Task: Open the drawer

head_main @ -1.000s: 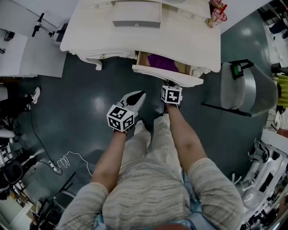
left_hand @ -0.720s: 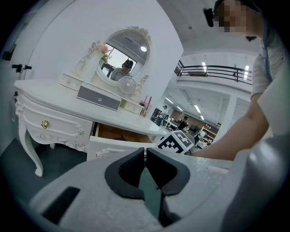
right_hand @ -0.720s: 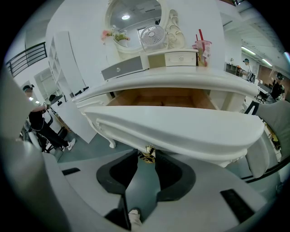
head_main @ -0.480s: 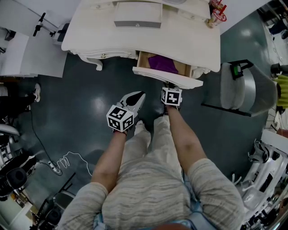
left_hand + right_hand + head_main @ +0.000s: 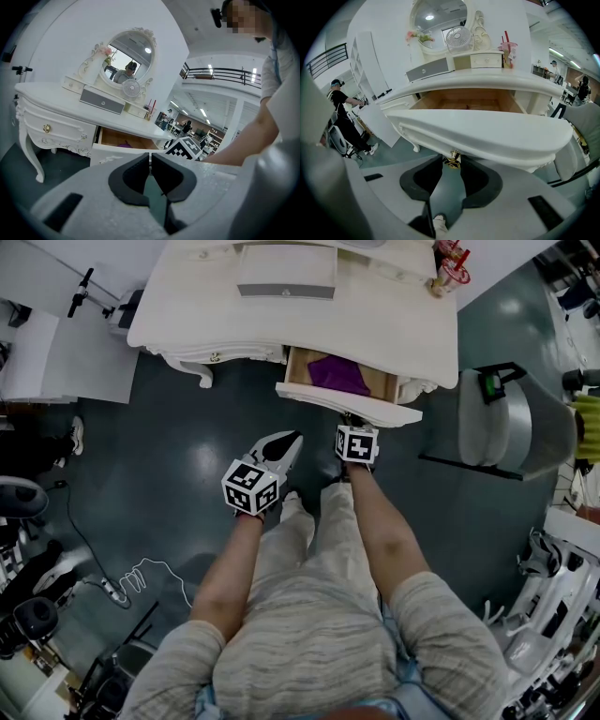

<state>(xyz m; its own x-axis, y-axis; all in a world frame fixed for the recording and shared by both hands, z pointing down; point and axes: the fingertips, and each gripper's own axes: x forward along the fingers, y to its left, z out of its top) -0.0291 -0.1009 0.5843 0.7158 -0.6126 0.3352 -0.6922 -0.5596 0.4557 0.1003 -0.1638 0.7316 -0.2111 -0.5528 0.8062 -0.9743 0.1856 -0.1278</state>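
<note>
The white dressing table (image 5: 394,306) has its right drawer (image 5: 347,401) pulled partly out, and a purple thing (image 5: 339,374) lies inside. My right gripper (image 5: 353,422) is at the middle of the drawer front (image 5: 487,129). Its jaws are shut on the small brass knob (image 5: 451,159), which sits between the dark pads (image 5: 472,176) under the front's lower edge. My left gripper (image 5: 292,441) hangs over the floor, left of the drawer and apart from it. In the left gripper view its jaws (image 5: 150,159) are shut with nothing between them.
A grey box (image 5: 286,273) and a red cup with straws (image 5: 453,268) stand on the table top. A grey round stool (image 5: 511,423) is close on the drawer's right. A white panel (image 5: 56,352) and a cable (image 5: 141,573) lie at the left.
The drawer front and my right gripper have crept slightly toward me. The left gripper has stayed where it was.
</note>
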